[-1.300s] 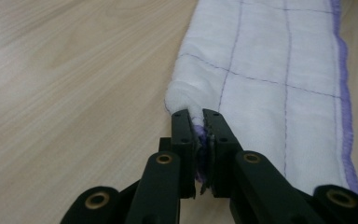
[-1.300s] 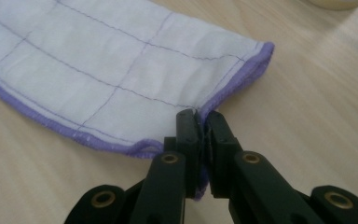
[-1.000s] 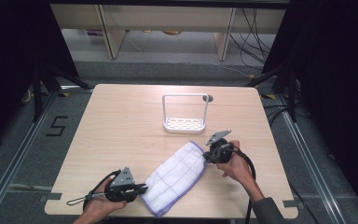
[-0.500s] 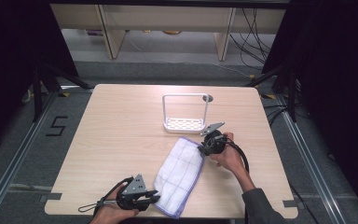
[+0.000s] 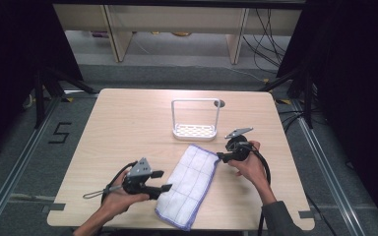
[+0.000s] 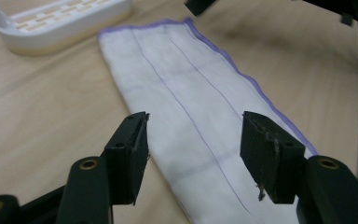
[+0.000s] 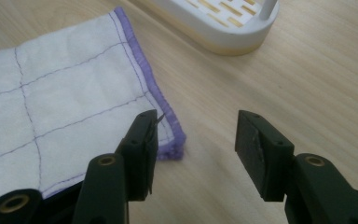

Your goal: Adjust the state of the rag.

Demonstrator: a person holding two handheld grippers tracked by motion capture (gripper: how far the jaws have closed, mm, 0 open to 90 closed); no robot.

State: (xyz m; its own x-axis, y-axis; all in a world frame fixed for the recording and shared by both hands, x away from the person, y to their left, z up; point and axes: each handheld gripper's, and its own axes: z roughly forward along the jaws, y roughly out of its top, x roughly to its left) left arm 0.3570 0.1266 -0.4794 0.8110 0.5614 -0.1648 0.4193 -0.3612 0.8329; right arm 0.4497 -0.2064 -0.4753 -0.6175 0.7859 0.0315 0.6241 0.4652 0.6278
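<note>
The left gripper (image 6: 193, 161) has its fingers (image 6: 130, 156) wide apart, straddling the near end of a folded white cloth (image 5: 189, 183) with purple edging, gripping nothing. The right gripper (image 7: 193, 149) also stands open, one finger over the cloth's far corner. The cloth lies flat on the worktop (image 5: 123, 128), just before a white rack (image 5: 195, 125).

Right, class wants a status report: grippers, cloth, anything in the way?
Left gripper open at the cloth's near end. Right gripper open at its far corner. Cloth flat, folded, ungrasped. White rack beyond the cloth, apart from it.
</note>
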